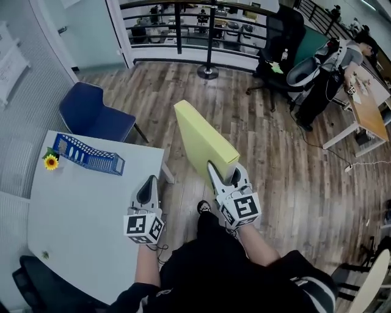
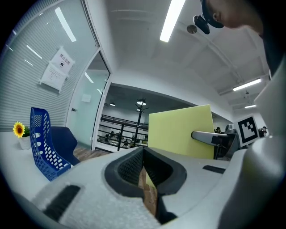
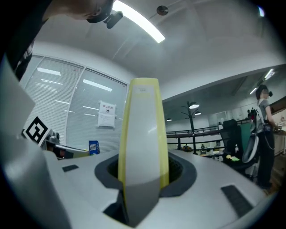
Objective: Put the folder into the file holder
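A thick yellow folder [image 1: 201, 137] stands on edge over the wood floor, its near end clamped in my right gripper [image 1: 225, 174], which is shut on it. In the right gripper view the folder's [image 3: 143, 134] pale spine fills the gap between the jaws of the right gripper [image 3: 143, 172]. The blue mesh file holder [image 1: 88, 156] lies on the white table [image 1: 79, 214], left of the folder. My left gripper [image 1: 149, 183] hovers over the table's right edge, shut and empty. In the left gripper view the left gripper's [image 2: 144, 154] jaws meet, with the file holder [image 2: 42, 143] at left and the folder [image 2: 181, 129] at right.
A small sunflower [image 1: 51, 162] sits beside the file holder's left end. A blue chair [image 1: 95, 113] stands behind the table. Far right are a wooden desk [image 1: 366, 104] and office chairs [image 1: 278, 55], and a railing [image 1: 183, 18] runs along the back.
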Motion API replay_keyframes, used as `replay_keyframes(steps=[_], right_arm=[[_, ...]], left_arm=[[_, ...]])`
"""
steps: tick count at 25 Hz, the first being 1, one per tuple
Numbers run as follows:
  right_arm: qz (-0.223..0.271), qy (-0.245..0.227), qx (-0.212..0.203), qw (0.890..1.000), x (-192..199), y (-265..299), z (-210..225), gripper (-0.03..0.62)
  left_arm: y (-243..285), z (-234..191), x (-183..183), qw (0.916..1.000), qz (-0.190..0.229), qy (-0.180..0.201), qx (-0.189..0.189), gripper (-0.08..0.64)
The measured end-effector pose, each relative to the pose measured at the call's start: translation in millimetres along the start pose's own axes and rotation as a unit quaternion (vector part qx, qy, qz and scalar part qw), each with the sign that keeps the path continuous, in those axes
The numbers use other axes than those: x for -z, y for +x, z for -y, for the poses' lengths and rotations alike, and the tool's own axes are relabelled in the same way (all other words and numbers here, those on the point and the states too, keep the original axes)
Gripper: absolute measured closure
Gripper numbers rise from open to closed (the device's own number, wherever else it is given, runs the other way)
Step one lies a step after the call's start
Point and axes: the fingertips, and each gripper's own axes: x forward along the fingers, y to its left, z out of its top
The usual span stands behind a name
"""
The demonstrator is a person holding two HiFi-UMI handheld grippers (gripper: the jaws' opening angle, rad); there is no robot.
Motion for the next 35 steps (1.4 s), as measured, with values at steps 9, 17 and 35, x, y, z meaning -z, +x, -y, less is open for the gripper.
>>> replay_keyframes(steps=[9, 17, 35], right_arm=[[-0.012, 0.025, -0.112, 0.993, 14.2, 106.8, 24.4, 0.431], [-0.008, 0.039, -0.206, 0.978, 18.5, 176.6, 2.6, 0.431], [0.052, 0.041, -0.395, 0.916, -35.5, 267.8, -177.9, 0.431]], left_arm=[[74.5, -33.9, -5.7, 0.9962, -0.011, -0.018, -0.084, 0.560], [72.4, -82.9, -11.9, 0.9833, -0.004, -0.025, -0.180, 0.560], [-23.6, -228.2, -59.3, 0.9386, 0.064, -0.029, -0.338, 0.560]])
